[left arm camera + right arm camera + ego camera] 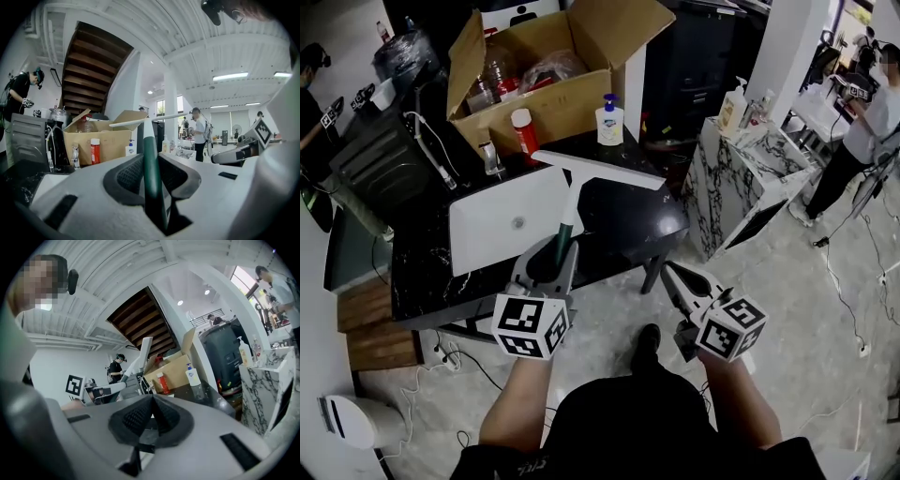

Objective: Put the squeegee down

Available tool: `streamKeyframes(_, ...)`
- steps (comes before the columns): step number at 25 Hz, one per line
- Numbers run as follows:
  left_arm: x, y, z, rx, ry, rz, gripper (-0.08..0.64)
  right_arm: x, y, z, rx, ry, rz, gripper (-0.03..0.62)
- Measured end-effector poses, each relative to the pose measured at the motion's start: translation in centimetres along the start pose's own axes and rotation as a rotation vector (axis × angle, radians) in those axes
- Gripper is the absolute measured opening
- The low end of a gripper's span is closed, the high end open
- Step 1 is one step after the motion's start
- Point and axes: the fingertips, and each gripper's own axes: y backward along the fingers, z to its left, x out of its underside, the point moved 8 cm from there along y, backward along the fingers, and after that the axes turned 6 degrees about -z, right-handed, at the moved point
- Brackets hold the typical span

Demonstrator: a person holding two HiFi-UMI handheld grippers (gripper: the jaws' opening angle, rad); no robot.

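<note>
Gripping the squeegee (pixel 573 199) by its green handle in the left gripper (pixel 560 251), blade upward, raised in the air over the near edge of the black table (pixel 628 225). Holding the right gripper (pixel 668 269) closed and empty, off the table's near right corner, above the floor.

Bare black table (pixel 623 225) lies open at frame centre, under the squeegee (pixel 573 202) blade. Behind, upper centre, a cardboard box (pixel 553 108), red can (pixel 523 131) and soap bottle (pixel 609 122) block the way. A white board (pixel 502 225) covers centre-left.
</note>
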Motion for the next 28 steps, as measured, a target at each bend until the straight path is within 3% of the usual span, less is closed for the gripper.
streamKeyframes(4,0.2,-4.7,0.6,-0.030,0.038,0.019,0.104,-1.3,-3.1,-4.6,-0.039,-0.023,0.022,0.006)
streamKeyframes(15,0.3,-15.0,0.6,-0.074,0.027,0.071,0.104,-5.7,-9.5,-14.3,-0.116,-0.035,0.056,0.006)
streamKeyframes(22,0.8,-17.3,3.1,-0.055,0.034,0.080,0.104,-6.7,-12.3,-15.5,-0.090,-0.006,0.060,0.006)
streamKeyframes(28,1.1,-17.5,6.1,0.005,0.065,0.095,0.104,-6.3,-14.4,-13.5,-0.040,0.001,0.082,0.006)
